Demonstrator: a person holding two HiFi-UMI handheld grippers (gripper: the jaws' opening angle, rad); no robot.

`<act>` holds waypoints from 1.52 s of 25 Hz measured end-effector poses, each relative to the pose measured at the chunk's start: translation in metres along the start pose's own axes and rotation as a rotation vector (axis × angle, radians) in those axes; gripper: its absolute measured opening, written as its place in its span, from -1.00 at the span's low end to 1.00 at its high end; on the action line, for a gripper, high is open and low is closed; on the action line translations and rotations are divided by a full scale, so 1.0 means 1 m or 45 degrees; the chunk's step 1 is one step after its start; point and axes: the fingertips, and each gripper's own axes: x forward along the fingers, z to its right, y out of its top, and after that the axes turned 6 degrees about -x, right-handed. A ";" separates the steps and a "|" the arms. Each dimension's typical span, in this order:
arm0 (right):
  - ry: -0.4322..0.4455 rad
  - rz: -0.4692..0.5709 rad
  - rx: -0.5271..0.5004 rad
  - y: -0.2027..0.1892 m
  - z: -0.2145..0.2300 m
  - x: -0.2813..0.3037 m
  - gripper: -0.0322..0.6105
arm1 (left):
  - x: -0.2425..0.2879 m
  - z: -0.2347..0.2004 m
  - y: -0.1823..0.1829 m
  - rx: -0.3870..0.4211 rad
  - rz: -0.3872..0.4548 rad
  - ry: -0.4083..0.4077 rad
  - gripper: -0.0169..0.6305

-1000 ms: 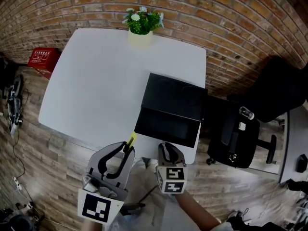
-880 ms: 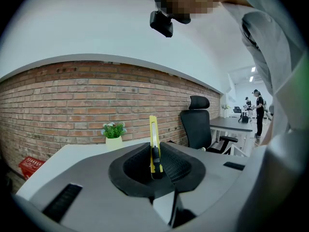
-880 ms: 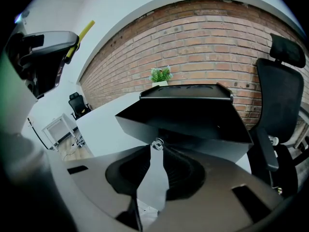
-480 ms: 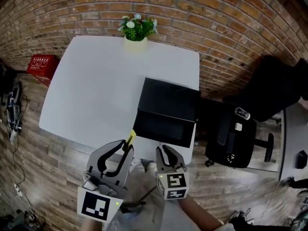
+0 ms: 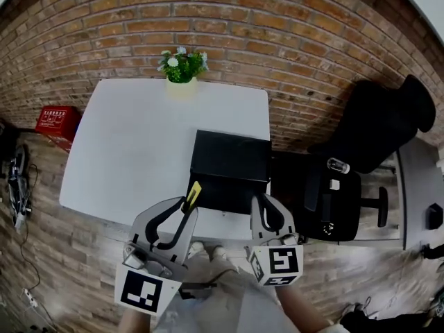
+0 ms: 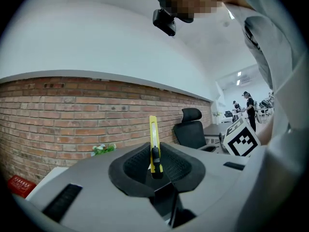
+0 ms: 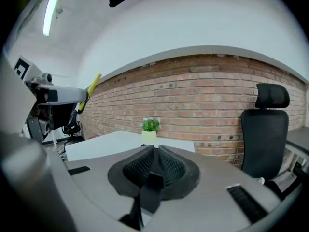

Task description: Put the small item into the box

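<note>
A black box (image 5: 230, 166) sits at the near right part of the white table (image 5: 132, 144); in this view its lid looks down. My left gripper (image 5: 186, 212) is shut on a yellow utility knife (image 5: 192, 193) (image 6: 153, 149), whose tip sticks up past the jaws, just short of the box's near left corner. My right gripper (image 5: 267, 210) (image 7: 152, 166) hangs near the box's near right corner with its pads together and nothing between them. Both grippers are raised off the table, pointing at the brick wall.
A potted plant (image 5: 181, 69) (image 7: 150, 129) stands at the table's far edge against the brick wall. A black office chair (image 5: 347, 179) (image 7: 268, 129) is right of the table. A red crate (image 5: 54, 120) lies on the wooden floor at the left.
The head view has shifted, so table and box appear higher and further. The right gripper has moved right, toward the box's near right corner. The left gripper keeps the knife.
</note>
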 end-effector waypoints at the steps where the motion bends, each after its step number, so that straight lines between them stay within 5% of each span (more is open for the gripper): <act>1: -0.017 0.023 -0.001 0.009 0.007 -0.004 -0.72 | 0.001 0.002 0.005 0.002 0.013 -0.009 -0.72; 15: -0.113 0.229 0.016 0.079 0.045 -0.045 -0.73 | 0.009 0.009 0.045 0.105 0.083 -0.075 -0.72; 38: -0.131 0.193 0.029 0.069 0.047 -0.044 -0.73 | 0.024 0.013 0.034 0.176 0.024 -0.155 -0.72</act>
